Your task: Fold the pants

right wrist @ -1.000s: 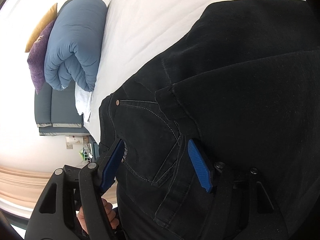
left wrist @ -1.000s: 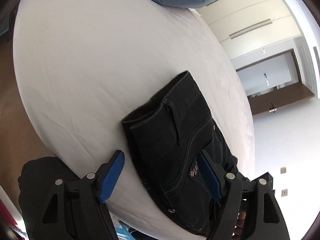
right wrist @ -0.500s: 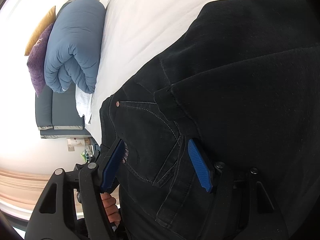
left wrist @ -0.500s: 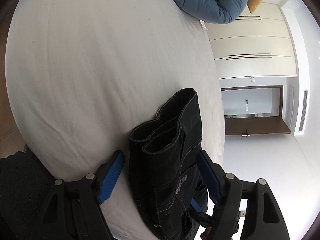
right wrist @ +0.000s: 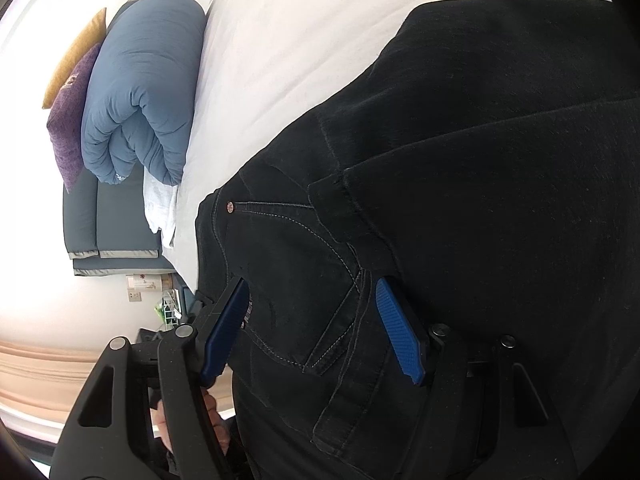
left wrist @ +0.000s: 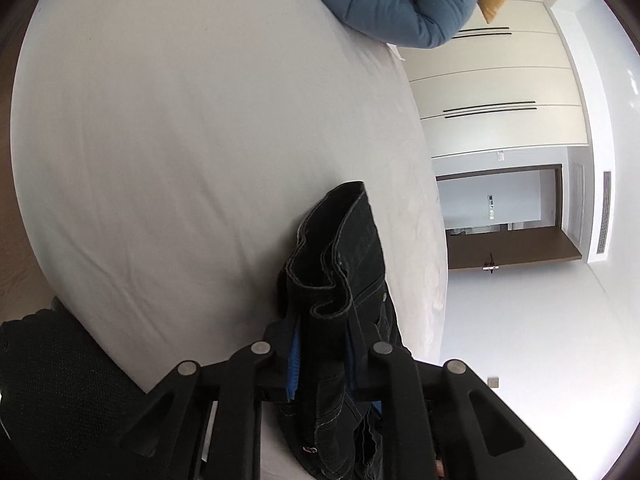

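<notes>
The folded black jeans (left wrist: 344,248) lie near the edge of a white bed (left wrist: 180,140). In the left wrist view their stacked hems stand up between the blue pads of my left gripper (left wrist: 322,354). Its jaws are closing and pinch that end of the bundle. In the right wrist view the jeans (right wrist: 480,160) fill most of the frame, with the pocket and rivet showing. My right gripper (right wrist: 312,328) stands open over the pocket area, its pads wide apart on either side of flat fabric. A hand (right wrist: 188,424) shows under its left finger.
A rolled blue duvet (right wrist: 140,92) and purple and mustard pillows (right wrist: 68,132) sit at the head of the bed. White sheet (right wrist: 300,40) stretches beyond the jeans. A wardrobe and a doorway (left wrist: 504,216) lie past the bed's far side. Dark cloth (left wrist: 52,380) shows at lower left.
My left gripper rolled and moved in over the jeans' end, then its jaws came together from wide apart onto the fabric, bunching it upright. The right gripper has stayed put.
</notes>
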